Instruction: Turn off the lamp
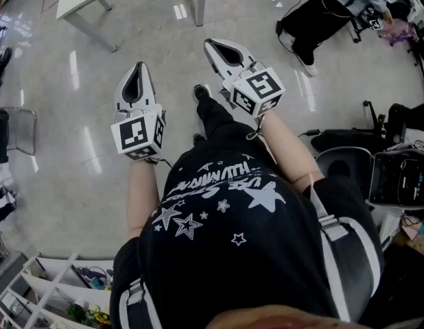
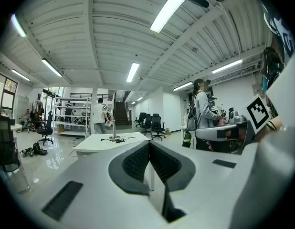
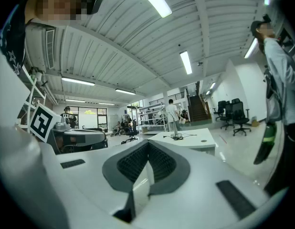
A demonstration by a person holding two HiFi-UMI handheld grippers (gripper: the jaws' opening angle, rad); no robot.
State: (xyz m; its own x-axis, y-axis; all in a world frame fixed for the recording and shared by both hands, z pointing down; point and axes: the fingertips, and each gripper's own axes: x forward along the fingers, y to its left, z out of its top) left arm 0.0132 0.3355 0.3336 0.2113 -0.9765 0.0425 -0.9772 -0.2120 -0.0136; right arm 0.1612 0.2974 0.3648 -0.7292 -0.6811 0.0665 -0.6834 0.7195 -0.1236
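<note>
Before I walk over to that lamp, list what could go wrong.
1. The lamp is a thin stem on the far white table; a push from the shut left gripper or right gripper might tip it.
2. The cable by its base could snag.
3. Its switch cannot be made out from here.

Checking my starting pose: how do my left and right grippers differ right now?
In the head view, the left gripper points straight up the picture; the right gripper slants up-left. The right gripper reaches higher in the picture than the left gripper. Both are shut and empty.
</note>
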